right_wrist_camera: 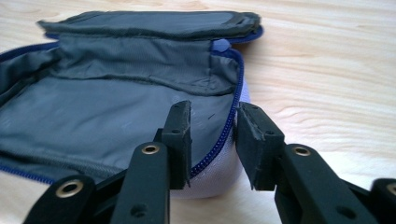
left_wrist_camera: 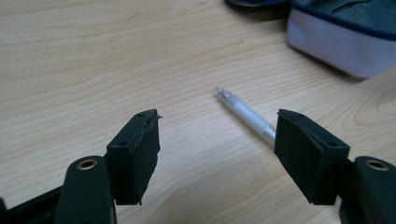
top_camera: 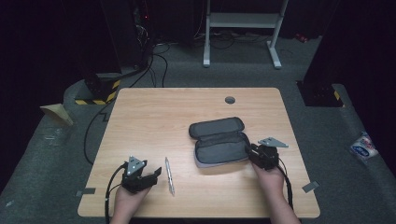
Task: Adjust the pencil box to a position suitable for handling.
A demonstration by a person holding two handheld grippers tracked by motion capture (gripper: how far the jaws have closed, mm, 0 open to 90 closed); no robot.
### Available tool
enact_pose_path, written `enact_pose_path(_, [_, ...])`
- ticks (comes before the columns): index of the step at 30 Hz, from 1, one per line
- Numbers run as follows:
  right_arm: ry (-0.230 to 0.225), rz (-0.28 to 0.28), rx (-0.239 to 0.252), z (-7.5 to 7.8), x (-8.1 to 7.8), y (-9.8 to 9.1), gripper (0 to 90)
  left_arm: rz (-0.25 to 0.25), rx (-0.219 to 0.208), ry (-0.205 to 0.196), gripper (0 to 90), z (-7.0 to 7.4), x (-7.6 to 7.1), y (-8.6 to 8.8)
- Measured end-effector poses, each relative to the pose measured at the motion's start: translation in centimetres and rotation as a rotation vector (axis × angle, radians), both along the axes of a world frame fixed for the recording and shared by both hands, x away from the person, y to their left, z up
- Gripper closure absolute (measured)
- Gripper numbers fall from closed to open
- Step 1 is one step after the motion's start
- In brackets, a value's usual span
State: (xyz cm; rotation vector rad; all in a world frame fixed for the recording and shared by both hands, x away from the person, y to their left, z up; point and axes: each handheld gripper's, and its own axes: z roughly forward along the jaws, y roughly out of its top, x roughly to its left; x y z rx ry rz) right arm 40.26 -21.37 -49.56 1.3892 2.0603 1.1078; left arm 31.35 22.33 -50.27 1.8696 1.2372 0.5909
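A silver pen lies on the wooden table at the front left. My left gripper rests just left of it, open. In the left gripper view the pen lies between the two spread jaws of that gripper, close to the right one, with neither pad touching it. A grey pencil case with a blue zip lies open in the middle of the table. My right gripper is at its right end. There the gripper is shut on the case's end wall, one jaw inside and one outside.
A round cable hole sits in the table near the far edge. A white metal frame stands on the floor beyond the table, and cables run at the back left. A corner of the case is at the upper right of the left gripper view.
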Motion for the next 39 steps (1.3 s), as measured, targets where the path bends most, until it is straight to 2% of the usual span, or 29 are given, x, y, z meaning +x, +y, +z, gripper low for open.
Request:
enact_pose_path(4, [-0.003, 0.022, 0.009, -0.2, -0.9, 0.8, 62.7, -0.039, -0.004, -0.007, 31.1, 0.3, 0.4, -1.4])
enact_pose_path(7, [0.005, 0.034, 0.04, -0.2, -1.5, 1.4, 59.4, -0.066, -0.009, -0.009, 31.1, 0.5, 0.8, -2.5])
enact_pose_path(10, [-0.02, 0.057, 0.053, 0.2, -2.0, 1.8, 54.7, -0.095, -0.009, -0.006, 31.1, 0.7, 1.0, -3.5])
enact_pose_path(13, [-0.038, 0.082, 0.092, 0.7, -2.7, 1.4, 49.2, -0.115, -0.015, -0.005, 31.1, 0.7, 1.2, -4.0])
enact_pose_path(14, [-0.039, 0.093, 0.107, 0.9, -2.9, 1.1, 45.7, -0.129, -0.036, 0.006, 31.1, 0.6, 1.5, -4.7])
enact_pose_path(16, [-0.041, 0.104, 0.118, 1.0, -3.4, 0.7, 41.2, -0.134, -0.034, 0.009, 30.7, 0.5, 1.6, -5.0])
enact_pose_path(19, [-0.043, 0.109, 0.092, 0.5, -4.1, 0.5, 35.6, -0.176, -0.033, 0.024, 29.9, 0.5, 2.2, -6.8])
enact_pose_path(21, [-0.045, 0.11, 0.054, 0.1, -4.2, 0.5, 33.1, -0.189, -0.032, 0.026, 29.4, 0.4, 2.4, -7.6])
enact_pose_path(23, [-0.029, 0.122, 0.016, -0.4, -4.2, 0.6, 30.8, -0.199, -0.003, 0.038, 29.5, 0.3, 2.9, -8.7])
enact_pose_path(24, [-0.025, 0.128, 0.005, -0.4, -4.1, 0.6, 30.2, -0.207, 0.027, 0.039, 29.4, 0.2, 3.1, -9.1])
enact_pose_path(26, [-0.022, 0.135, 0.008, -0.4, -4.2, 0.7, 30.1, -0.219, 0.052, 0.038, 28.9, 0.3, 3.4, -9.7])
enact_pose_path(29, [-0.031, 0.143, 0.028, 0.0, -4.0, 0.9, 30.5, -0.208, 0.031, 0.033, 29.6, 0.6, 3.9, -10.2])
enact_pose_path(31, [-0.038, 0.146, 0.022, 0.2, -4.0, 1.1, 30.8, -0.203, 0.032, 0.038, 30.2, 0.6, 4.1, -10.4])
enact_pose_path(32, [-0.039, 0.151, -0.005, 0.3, -3.6, 1.6, 31.7, -0.196, 0.035, 0.044, 30.5, 0.5, 4.4, -10.8])
enact_pose_path(39, [0.005, 0.151, -0.006, -0.5, -2.3, 1.9, 36.7, -0.163, 0.022, 0.067, 31.8, -0.2, 5.2, -10.9])
